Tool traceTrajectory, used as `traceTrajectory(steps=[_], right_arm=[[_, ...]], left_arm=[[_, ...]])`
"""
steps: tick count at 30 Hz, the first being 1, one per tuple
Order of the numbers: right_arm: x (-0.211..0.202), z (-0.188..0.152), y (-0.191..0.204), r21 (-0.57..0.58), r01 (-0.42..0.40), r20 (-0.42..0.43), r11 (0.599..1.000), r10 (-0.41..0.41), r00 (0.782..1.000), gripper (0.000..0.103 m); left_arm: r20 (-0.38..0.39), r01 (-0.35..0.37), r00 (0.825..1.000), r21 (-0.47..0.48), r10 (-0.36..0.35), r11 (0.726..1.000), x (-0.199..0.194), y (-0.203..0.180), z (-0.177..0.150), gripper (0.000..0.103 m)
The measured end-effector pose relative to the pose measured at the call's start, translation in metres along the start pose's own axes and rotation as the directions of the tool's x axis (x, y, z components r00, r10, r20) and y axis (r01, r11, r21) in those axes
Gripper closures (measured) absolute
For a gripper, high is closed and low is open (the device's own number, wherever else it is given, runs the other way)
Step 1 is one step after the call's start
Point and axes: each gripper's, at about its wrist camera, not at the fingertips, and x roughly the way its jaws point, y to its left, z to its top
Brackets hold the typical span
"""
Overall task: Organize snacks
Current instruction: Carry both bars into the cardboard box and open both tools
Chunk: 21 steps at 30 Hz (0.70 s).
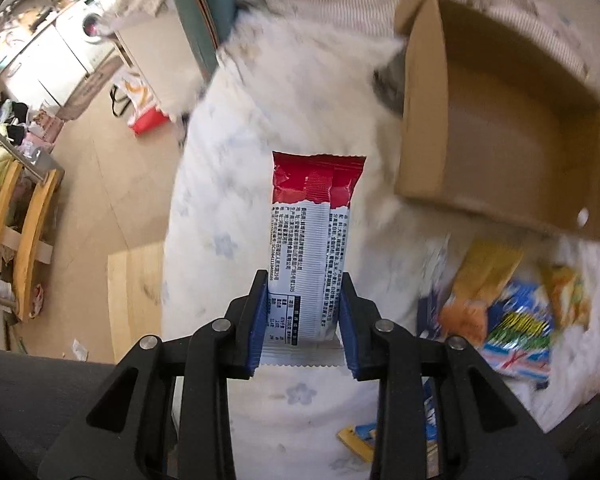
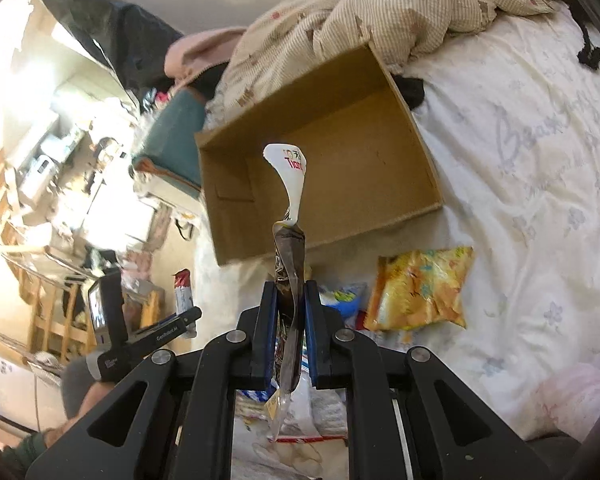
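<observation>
In the left wrist view much was smeared by blur; the heap of snack packets (image 1: 504, 320) at the lower right ran together, so no sure count could be made there, and the heap was cut off by the picture's edge. The left gripper (image 1: 305, 312) was clenched on one red-and-white snack bar (image 1: 312, 236), its blue pads (image 1: 258, 320) pressing both sides of the wrapper's lower part; the bar stood up above the floral bedsheet (image 1: 220, 208), left of one open cardboard box (image 1: 500, 128), whose far corner was cropped.

In the right wrist view the right gripper (image 2: 291, 320) was clamped tight on one thin twisted wrapper (image 2: 290, 216), seen edge-on, its print too folded to read; it hung before the box (image 2: 328, 152); one yellow snack bag (image 2: 420, 288) lay just right of it on the sheet (image 2: 540, 180); further packets beneath the fingers were mostly hidden.
</observation>
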Motion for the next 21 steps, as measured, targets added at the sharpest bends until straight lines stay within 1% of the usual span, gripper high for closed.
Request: traceTrajectory(steps=[3, 5, 6, 7, 9, 12, 15, 18, 21], right_arm=[[-0.004, 0.006, 0.004, 0.003, -0.019, 0.028, 1.0, 0.018, 0.999, 0.09], [-0.007, 0.01, 0.006, 0.004, -0.033, 0.05, 0.999, 0.033, 0.998, 0.09], [-0.008, 0.014, 0.007, 0.001, -0.036, 0.057, 0.999, 0.036, 0.998, 0.09], [-0.008, 0.017, 0.009, -0.003, -0.037, 0.062, 0.999, 0.037, 0.997, 0.09], [-0.01, 0.024, 0.011, -0.009, -0.041, 0.078, 0.999, 0.042, 0.996, 0.09], [-0.009, 0.036, 0.014, -0.016, -0.042, 0.097, 0.999, 0.043, 0.994, 0.09], [-0.002, 0.05, 0.015, -0.021, -0.034, 0.107, 0.999, 0.036, 0.994, 0.09], [0.009, 0.065, 0.015, -0.022, -0.021, 0.109, 1.0, 0.024, 0.994, 0.09], [0.02, 0.077, 0.012, -0.017, -0.015, 0.107, 1.0, 0.016, 0.994, 0.09]], left_arm=[[0.062, 0.027, 0.998, -0.006, -0.027, 1.0, -0.017, -0.001, 0.007, 0.075], [0.105, 0.038, 0.994, 0.009, -0.038, 0.999, -0.027, -0.002, 0.013, 0.075], [0.114, 0.039, 0.993, 0.013, -0.041, 0.999, -0.034, -0.004, 0.015, 0.075], [0.126, 0.042, 0.991, 0.015, -0.044, 0.999, -0.042, -0.004, 0.007, 0.075], [0.152, 0.065, 0.986, 0.022, -0.068, 0.998, -0.053, -0.01, 0.007, 0.075], [0.208, 0.099, 0.971, 0.084, -0.115, 0.991, -0.068, -0.029, 0.021, 0.075], [0.253, 0.106, 0.957, 0.149, -0.141, 0.983, -0.083, -0.049, 0.036, 0.075], [0.263, 0.11, 0.952, 0.183, -0.157, 0.977, -0.089, -0.063, 0.054, 0.075], [0.259, 0.12, 0.951, 0.202, -0.171, 0.972, -0.083, -0.074, 0.071, 0.075]])
